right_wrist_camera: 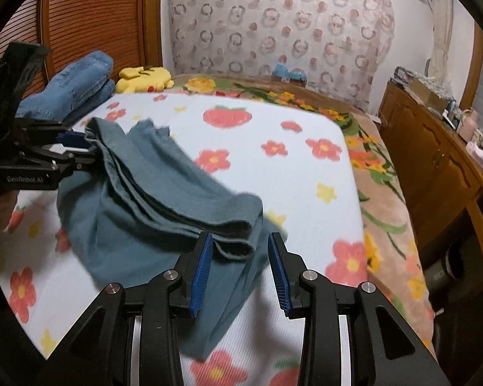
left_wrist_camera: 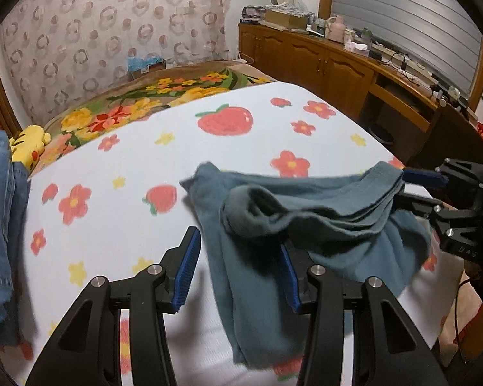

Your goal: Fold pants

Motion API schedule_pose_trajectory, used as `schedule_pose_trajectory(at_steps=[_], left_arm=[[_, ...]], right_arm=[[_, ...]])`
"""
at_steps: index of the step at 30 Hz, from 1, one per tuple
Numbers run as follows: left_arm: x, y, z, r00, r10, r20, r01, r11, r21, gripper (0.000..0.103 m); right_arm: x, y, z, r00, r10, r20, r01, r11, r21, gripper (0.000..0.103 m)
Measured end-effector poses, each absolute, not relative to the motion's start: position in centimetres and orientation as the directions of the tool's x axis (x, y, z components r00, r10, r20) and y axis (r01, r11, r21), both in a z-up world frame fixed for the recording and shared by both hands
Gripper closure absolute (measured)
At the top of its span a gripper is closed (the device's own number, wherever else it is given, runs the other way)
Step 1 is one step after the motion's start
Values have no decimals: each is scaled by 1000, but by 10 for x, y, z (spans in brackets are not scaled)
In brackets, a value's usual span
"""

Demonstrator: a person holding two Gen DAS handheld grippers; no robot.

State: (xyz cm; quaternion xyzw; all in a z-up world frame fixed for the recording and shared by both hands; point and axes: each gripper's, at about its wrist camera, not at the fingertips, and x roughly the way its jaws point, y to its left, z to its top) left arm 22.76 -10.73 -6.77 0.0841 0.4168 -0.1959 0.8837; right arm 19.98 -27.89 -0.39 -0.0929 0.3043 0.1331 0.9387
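The grey-blue pants (left_wrist_camera: 322, 212) (right_wrist_camera: 151, 193) are seen folded over in several layers on the white strawberry-and-flower blanket (left_wrist_camera: 145, 173) (right_wrist_camera: 299, 167), near the blanket's front edge, with a single layer spread flat underneath and one end trailing towards that edge. The stacked folded edges are raised slightly off the blanket between the two claws.

The left gripper (left_wrist_camera: 238, 244) (right_wrist_camera: 87, 146) is released: its blue pads are held well apart, the blanket is seen in the gap, and the pants are draped against and over the tip of one finger only, while the other pad (left_wrist_camera: 186, 273) is left bare. The right gripper (right_wrist_camera: 240, 239) (left_wrist_camera: 405, 186) is released too; the rolled fold of the pants is found between its pads, touching one pad (right_wrist_camera: 203, 270), and a gap is left to the other.

Folded jeans (right_wrist_camera: 77, 87) (left_wrist_camera: 0, 209) are stacked at the blanket's far left corner, with a yellow plush toy (right_wrist_camera: 143, 78) (left_wrist_camera: 29, 144) just beside them. A brown floral blanket (right_wrist_camera: 386, 193) is exposed along the far and right edges, and a wooden cabinet (right_wrist_camera: 434, 148) is seen beyond the right edge
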Motion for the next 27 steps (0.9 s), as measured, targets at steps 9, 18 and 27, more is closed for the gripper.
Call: schedule_pose_trajectory(at_steps=[9,18,27], left_arm=[[248,-99,-63,597,-269,-756,369,928,-39,55],[250,-100,-69,591,-278,-757,370,928,-51,55],[245,-99,-65,603,-333,-725,402,912,-84,84]], right_arm=[[209,-288,4,822,161,-546,-235,969,-69,66],[215,-296,-7,768,250,-589,-307,952,2,66],[239,-301,5,749,344,-566,-380,923,58,94]])
